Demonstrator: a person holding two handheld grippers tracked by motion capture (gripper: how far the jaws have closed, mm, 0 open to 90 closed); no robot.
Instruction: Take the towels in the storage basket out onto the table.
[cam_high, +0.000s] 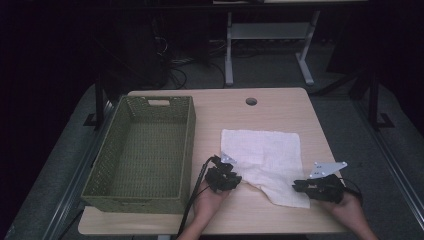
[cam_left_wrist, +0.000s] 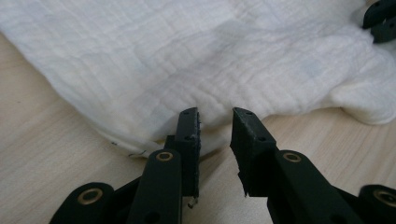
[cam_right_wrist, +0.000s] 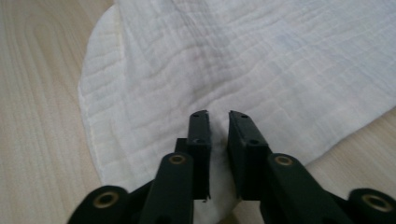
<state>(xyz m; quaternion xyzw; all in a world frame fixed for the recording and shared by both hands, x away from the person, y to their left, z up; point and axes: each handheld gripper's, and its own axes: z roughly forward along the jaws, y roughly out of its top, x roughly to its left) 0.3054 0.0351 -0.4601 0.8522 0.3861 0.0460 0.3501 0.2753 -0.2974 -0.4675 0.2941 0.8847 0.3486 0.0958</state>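
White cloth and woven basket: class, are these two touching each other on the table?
Apart. The high view shows bare tabletop between the white cloth and the green woven basket.

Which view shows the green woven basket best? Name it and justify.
The high view: the green woven basket appears whole there, empty, left of the white cloth on the table. The left and right gripper views offer cloth, tabletop and jaws instead, so nothing of the basket.

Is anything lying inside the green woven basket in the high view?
No: the green woven basket at the left of the table shows only its own bare woven floor, while the white cloth lies outside it on the tabletop.
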